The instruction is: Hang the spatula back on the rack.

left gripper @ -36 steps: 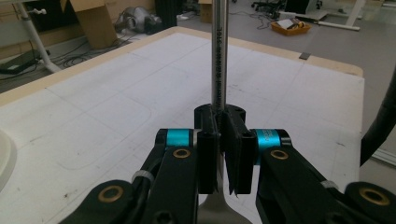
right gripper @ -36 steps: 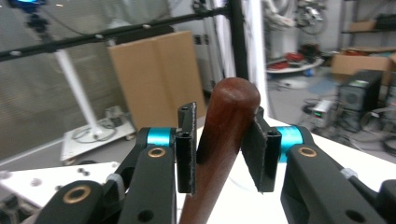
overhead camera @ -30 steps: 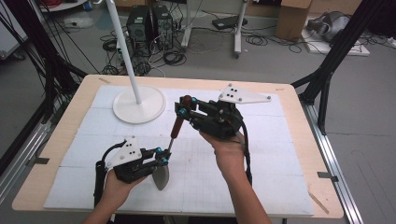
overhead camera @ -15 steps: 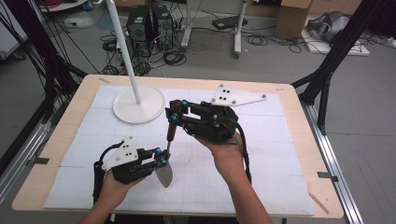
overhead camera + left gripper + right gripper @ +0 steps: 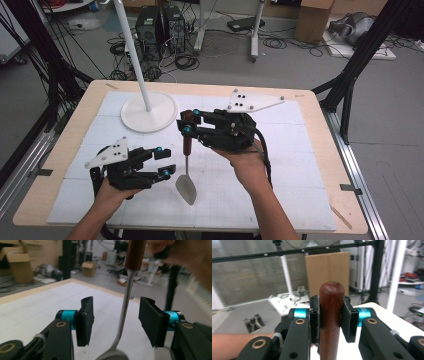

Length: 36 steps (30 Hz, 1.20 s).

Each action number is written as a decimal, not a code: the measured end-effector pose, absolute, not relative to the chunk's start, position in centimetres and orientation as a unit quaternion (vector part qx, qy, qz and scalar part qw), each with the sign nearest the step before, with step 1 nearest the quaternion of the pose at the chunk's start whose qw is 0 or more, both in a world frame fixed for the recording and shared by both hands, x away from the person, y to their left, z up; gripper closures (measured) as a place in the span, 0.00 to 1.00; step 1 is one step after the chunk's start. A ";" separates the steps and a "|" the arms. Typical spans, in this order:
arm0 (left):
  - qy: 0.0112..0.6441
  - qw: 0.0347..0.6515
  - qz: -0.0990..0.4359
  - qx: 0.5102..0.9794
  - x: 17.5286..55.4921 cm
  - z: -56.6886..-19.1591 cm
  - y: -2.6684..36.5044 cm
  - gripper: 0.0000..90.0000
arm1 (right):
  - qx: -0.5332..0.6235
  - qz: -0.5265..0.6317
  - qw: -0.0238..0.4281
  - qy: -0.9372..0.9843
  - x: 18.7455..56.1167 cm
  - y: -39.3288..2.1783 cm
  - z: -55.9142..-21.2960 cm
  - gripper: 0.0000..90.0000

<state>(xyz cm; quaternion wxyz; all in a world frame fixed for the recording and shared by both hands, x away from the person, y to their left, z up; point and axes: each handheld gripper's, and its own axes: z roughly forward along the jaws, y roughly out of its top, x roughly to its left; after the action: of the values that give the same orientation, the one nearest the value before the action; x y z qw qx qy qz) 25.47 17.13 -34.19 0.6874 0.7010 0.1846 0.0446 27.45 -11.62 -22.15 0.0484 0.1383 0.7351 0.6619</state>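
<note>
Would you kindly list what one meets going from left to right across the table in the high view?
Left hand-held gripper with jaws open, lamp base farther back, spatula hanging down, right hand-held gripper clamped on the spatula's wooden handle.

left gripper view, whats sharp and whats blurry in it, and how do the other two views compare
Left gripper view: the black fingers are fairly sharp, the spatula shaft passable, and the hand at top right smears into blur. Right gripper view: the wooden handle is crisp, the room behind soft. High view: evenly lit but coarse, with faint shadows on the white mat.
</note>
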 end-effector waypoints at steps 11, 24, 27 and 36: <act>0.133 0.688 0.026 0.713 25.8 -31.8 16.8 0.46 | 0.074 0.658 0.009 0.749 28.0 -10.7 -22.6 0.80; 0.102 0.684 0.009 0.722 26.2 -30.7 15.5 0.54 | 0.044 0.665 -0.020 0.746 28.3 -10.3 -22.9 0.80; 0.091 0.682 0.009 0.726 26.2 -30.4 15.0 0.56 | 0.037 0.666 -0.020 0.745 28.3 -10.2 -22.9 0.80; 0.072 0.681 0.002 0.729 26.4 -30.0 14.0 0.66 | 0.032 0.665 -0.031 0.746 28.1 -10.0 -22.8 0.80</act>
<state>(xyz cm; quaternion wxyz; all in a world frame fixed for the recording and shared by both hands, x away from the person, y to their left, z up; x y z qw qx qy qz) 26.43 14.04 -30.02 0.6811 0.7286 0.0722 0.0022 28.11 -9.99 -22.83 -0.0314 0.0318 0.7458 0.6647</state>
